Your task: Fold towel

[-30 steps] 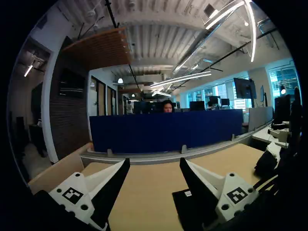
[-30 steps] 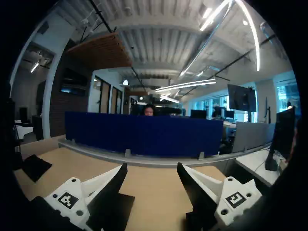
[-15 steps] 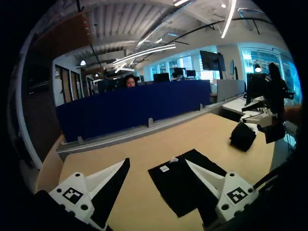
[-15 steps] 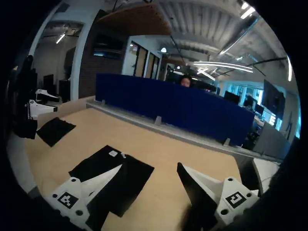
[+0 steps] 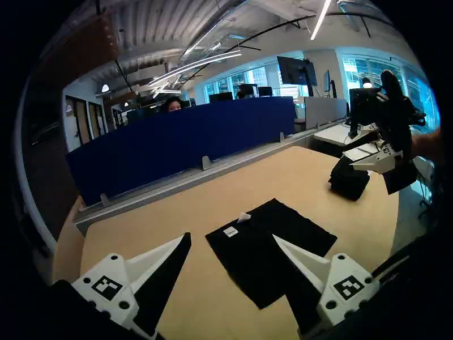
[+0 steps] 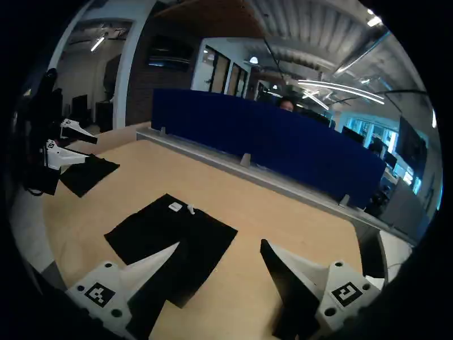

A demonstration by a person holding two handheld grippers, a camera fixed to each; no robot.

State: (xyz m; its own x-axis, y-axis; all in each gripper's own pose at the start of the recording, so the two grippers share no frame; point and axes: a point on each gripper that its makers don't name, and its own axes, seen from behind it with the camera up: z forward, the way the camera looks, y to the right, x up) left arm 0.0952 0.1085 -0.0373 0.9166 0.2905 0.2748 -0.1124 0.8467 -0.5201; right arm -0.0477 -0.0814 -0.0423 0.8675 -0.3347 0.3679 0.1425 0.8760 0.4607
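Left gripper view has your left tongs (image 5: pixel 230 236) spread wide with nothing between them, held above the near edge of the tan worktop (image 5: pixel 170 221). The towel (image 5: pixel 270 249), black, lies flat just ahead of them. Its near right part is hidden behind the right finger, and a small white tag (image 5: pixel 230 231) sits near its far left corner. At the far right of that view a dark bundle of cloth (image 5: pixel 348 180) rests on the worktop close by your right tongs (image 5: pixel 354 150); whether they touch it you cannot tell from here. Right gripper view has your right tongs (image 6: pixel 221 243) just as wide and empty, with the towel ahead and to the left, its near edge behind the left finger. A second black cloth (image 6: pixel 88 173) lies flat at the far left, beside the left tongs. A blue partition (image 5: pixel 181 141) runs along the far side of the worktop, and a person (image 5: pixel 172 103) is behind it.
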